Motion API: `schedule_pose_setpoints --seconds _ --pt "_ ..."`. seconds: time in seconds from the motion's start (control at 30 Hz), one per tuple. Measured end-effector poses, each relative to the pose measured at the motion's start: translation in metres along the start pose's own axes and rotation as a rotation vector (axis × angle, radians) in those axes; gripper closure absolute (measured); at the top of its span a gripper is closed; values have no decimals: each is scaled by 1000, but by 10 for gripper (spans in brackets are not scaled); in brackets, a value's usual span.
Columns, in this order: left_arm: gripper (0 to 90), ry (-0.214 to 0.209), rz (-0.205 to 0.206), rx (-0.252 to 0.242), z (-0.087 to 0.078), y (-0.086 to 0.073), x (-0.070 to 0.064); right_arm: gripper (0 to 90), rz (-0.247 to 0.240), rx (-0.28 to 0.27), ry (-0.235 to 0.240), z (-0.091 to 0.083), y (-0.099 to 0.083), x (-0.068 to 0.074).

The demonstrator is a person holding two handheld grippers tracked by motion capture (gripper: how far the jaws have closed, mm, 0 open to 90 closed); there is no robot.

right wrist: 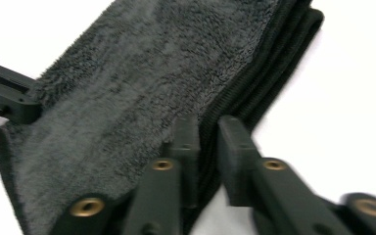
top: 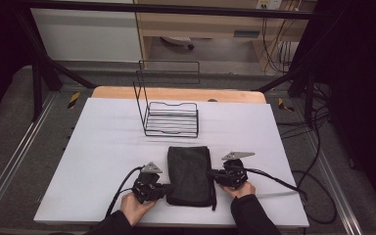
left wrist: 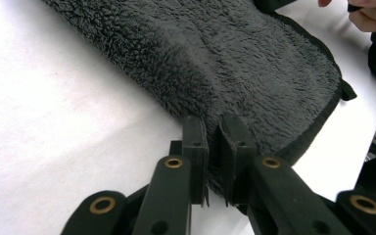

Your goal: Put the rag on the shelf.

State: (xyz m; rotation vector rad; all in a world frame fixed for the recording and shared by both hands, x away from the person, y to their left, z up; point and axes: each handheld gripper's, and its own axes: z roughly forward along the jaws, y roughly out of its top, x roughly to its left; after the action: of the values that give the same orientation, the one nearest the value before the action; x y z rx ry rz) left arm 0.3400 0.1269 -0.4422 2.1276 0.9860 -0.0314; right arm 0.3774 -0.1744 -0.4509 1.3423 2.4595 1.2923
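Left gripper (left wrist: 214, 128): jaws nearly closed, pinching near-left edge of towel (left wrist: 235, 63). Right gripper (right wrist: 208, 132): jaws clamped over stacked folds at towel's right edge (right wrist: 254, 93).

Towel (top: 190, 175): dark fleece, folded to narrow rectangle, flat on white table (top: 98, 147), near front edge, between both grippers. Judged light, limp, thick; will sag, layers may slip apart. Best hold: both side edges, all layers.

Hands low, forearms from below, grippers pointing inward. Wire rack (top: 171, 117) well beyond towel.
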Motion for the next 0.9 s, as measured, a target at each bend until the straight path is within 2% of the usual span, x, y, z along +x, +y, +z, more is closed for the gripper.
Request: schedule_pose_setpoints --seconds 0.13,0.2,0.27,0.37,0.47,0.53,0.57,0.67,0.7,0.73,0.83,0.9 --pt "828 25 33 14 -10 -4 -3 847 -22 7 17 1 2 5" --pt "827 44 50 28 -17 -8 -3 845 -36 11 46 2 2 16" --pt "823 39 42 32 -19 -11 0 844 -37 12 48 2 1 19" --pt "808 25 42 27 -18 -14 4 807 -51 23 24 4 0 24" --pt "699 33 76 24 -22 -11 4 601 -78 -24 0 0 1 23" --pt "582 77 113 -5 -29 -6 6 474 -117 -71 -11 -4 3 22" --pt "535 105 117 -20 -32 -3 8 433 -124 -89 -16 -6 4 22" --pt "416 129 91 -81 -40 9 19 309 -135 -109 -9 -9 9 18" --pt "416 129 81 -103 -42 13 23 309 -135 -109 -9 -9 9 18" --pt "349 127 68 -121 -42 17 28 253 -138 -103 0 -9 11 17" --pt "305 165 71 -135 -39 27 37 220 -141 -95 -3 -8 11 16" --pt "272 185 59 -132 -35 35 45 189 -143 -94 -17 -7 12 15"
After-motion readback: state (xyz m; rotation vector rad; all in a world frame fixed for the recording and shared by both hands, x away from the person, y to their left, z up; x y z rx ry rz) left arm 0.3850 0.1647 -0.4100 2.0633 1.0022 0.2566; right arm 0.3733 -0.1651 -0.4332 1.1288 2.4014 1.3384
